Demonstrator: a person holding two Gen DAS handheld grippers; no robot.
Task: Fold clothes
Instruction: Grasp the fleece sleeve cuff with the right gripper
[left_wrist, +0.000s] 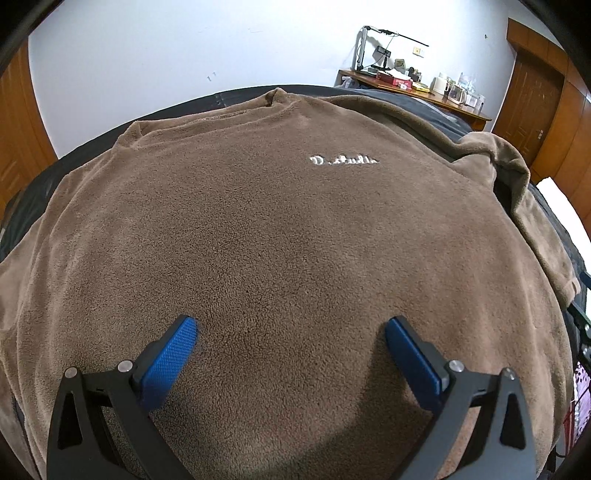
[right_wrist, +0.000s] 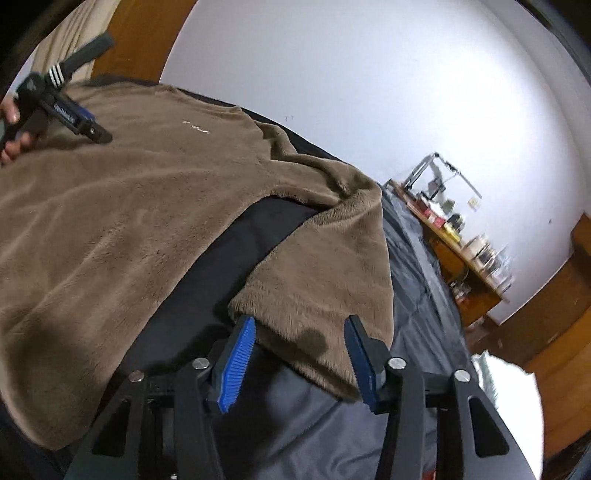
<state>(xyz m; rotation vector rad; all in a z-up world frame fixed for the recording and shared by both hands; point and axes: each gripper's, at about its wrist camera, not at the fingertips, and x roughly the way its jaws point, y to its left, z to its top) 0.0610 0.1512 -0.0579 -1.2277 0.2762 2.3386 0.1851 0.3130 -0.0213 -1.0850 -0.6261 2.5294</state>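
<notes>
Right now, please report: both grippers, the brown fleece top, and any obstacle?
Left gripper open, over the top's front. Right gripper open astride the sleeve cuff, pads not pressing. Brown fleece top spread flat on the bed. No obstacle seen.

The brown fleece top (left_wrist: 258, 229) lies flat across the bed (right_wrist: 417, 280), leaving open air above it for the left tongs (left_wrist: 290, 328) toward twelve o'clock. At two o'clock its sleeve (right_wrist: 325, 266) bunches into a ridge. Beyond, at one o'clock, a cluttered bench (left_wrist: 439, 99) blocks the wall side.
</notes>
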